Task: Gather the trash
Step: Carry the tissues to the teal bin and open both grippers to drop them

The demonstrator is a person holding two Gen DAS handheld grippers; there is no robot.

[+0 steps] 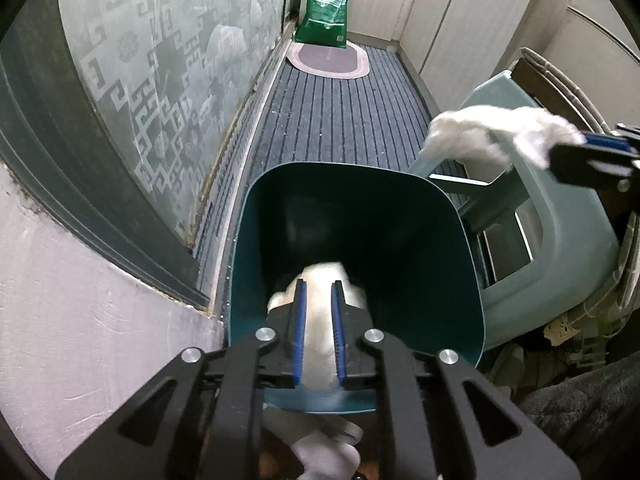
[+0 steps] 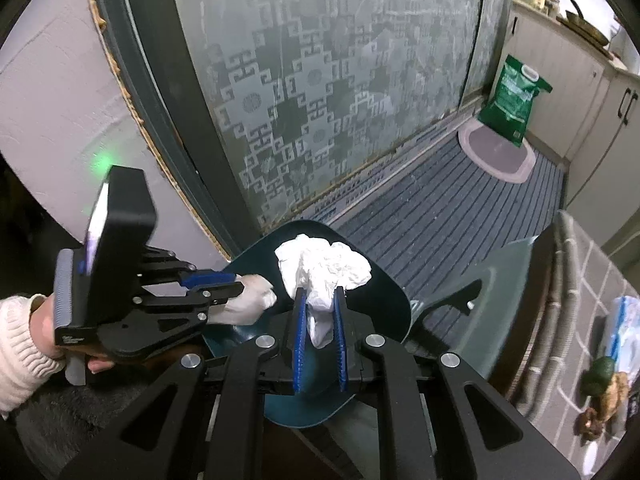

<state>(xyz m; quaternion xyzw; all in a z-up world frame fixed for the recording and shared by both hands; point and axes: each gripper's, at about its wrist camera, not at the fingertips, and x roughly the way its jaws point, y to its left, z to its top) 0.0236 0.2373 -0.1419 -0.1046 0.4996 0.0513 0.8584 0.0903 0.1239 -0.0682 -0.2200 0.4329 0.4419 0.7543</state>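
Left wrist view shows our left tool [image 1: 319,292] over the mouth of the teal bin [image 1: 420,256], its pads [image 1: 301,312] barely parted around a crumpled white tissue [image 1: 320,320] that sits between them. Our right tool [image 2: 320,304] is pinching a second white wad [image 2: 324,270] just above the bin's rim. We judge this the drop-off step: next the left pads must spread wider to release, then the right follows over the opening.
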